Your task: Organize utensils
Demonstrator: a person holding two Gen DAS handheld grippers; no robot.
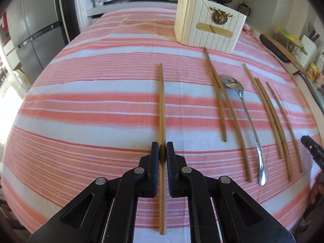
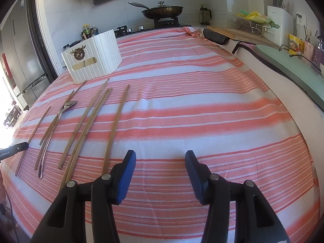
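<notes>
L gripper (image 1: 162, 150) clamped on a single bamboo chopstick (image 1: 161, 101), pads pinching it well toward the near end; shaft runs out ahead between the fingers and a shorter length trails back under the gripper body. R gripper (image 2: 160, 162) stands about half open w/ nothing between the jaws, over bare striped cloth (image 2: 192, 117), pointing down at the table. Handling (judgement): chopstick looks light, stiff, thin, smooth-sided, so it may pivot or slide in a two-pad pinch if the long free end swings; a hold nearer mid-length would balance better, but an end grip suits dropping it tip-first into a holder. Whether the stick is lifted or only pinched on the cloth, can't tell from the left view. Outward from the L tool: to its right on the cloth lie more chopsticks, a crossed pair (image 1: 220, 101) first, then a metal spoon (image 1: 247, 121) (bowl away from camera, handle toward the near edge), then further sticks (image 1: 271, 117) near the R gripper's tip at frame edge. Spoon prob. heavier and slick; take it at the handle. Ribbed white holder box (image 1: 208, 28) stands upright at the far side, beyond the utensil row, well apart from the held stick; one stick seems to poke from its top already. Kitchen bkgd: wok (image 2: 162, 12) on hob, fridge at left.
</notes>
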